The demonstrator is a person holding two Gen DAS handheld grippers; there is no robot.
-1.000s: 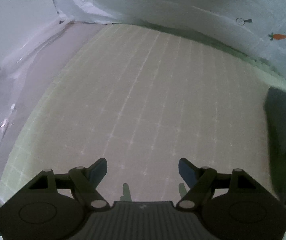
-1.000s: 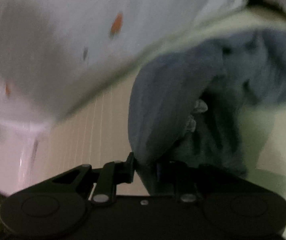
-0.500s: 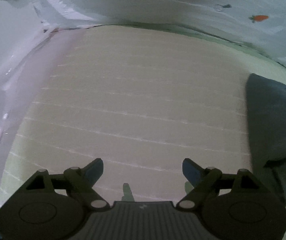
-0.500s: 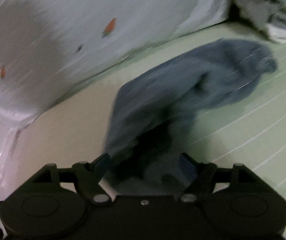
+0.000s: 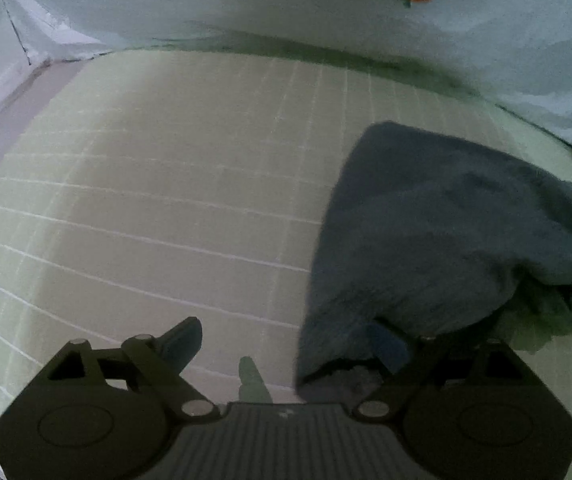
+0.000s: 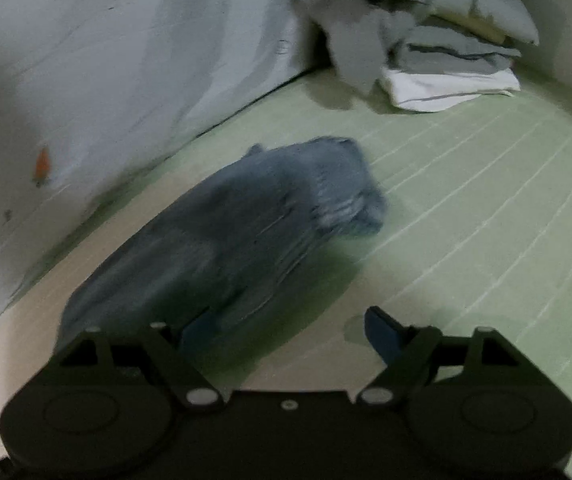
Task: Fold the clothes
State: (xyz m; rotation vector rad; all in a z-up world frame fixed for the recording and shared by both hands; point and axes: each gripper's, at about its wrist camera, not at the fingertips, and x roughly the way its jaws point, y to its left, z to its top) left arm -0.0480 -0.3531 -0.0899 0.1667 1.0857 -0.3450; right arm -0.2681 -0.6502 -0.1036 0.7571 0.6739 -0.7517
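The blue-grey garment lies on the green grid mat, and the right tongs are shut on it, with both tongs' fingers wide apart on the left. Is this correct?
Not quite. The right tongs are open, not shut on the blue-grey garment; the right wrist view shows this. The garment does lie on the green grid mat, and the left tongs are open.

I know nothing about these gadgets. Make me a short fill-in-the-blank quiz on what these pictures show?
1. The crumpled garment lying on the mat is dark ____ in colour.
2. The white sheet behind the mat is printed with a small orange ____.
3. Both the left gripper and the right gripper have their jaws ____.
4. The pile of folded clothes shows only in the ____ gripper's camera.

Missing words: blue; carrot; open; right
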